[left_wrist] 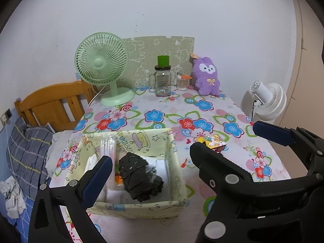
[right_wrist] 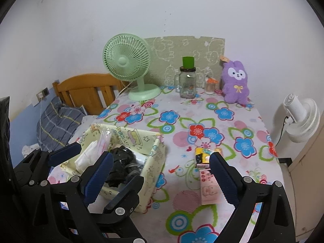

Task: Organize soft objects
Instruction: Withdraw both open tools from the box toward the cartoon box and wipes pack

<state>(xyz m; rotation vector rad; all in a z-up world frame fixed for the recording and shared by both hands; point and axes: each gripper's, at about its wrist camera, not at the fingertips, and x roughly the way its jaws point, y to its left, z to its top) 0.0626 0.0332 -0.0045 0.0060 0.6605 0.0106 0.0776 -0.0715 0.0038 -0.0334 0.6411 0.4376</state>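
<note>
At the table's far edge stand a green fan (left_wrist: 102, 68), a jar (left_wrist: 162, 81) topped by a green cup (left_wrist: 163, 60), and a small container (left_wrist: 182, 83), while a white fan (left_wrist: 267, 101) stands off the table to its right.

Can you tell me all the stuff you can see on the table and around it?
Pale yellow fabric storage box: one, near left part of table, open top.
Crumpled black cloth: one, inside the box.
White folded cloth: one, inside the box, left side.
Clear plastic bag: one, upright in the box.
Purple plush bunny: one, far right of table, against wall.
Mint green desk fan: one, far left of table.
Clear glass jar with green lid: one, far middle.
Small colourful packets: a few, yellow and pink, right of box.
Flowered tablecloth: one, covers table.
White standing fan: one, right of table.
Wooden headboard: one, orange-brown, left.
Left gripper: black, blue pads, jaws open.
Right gripper: same, jaws open.
</note>
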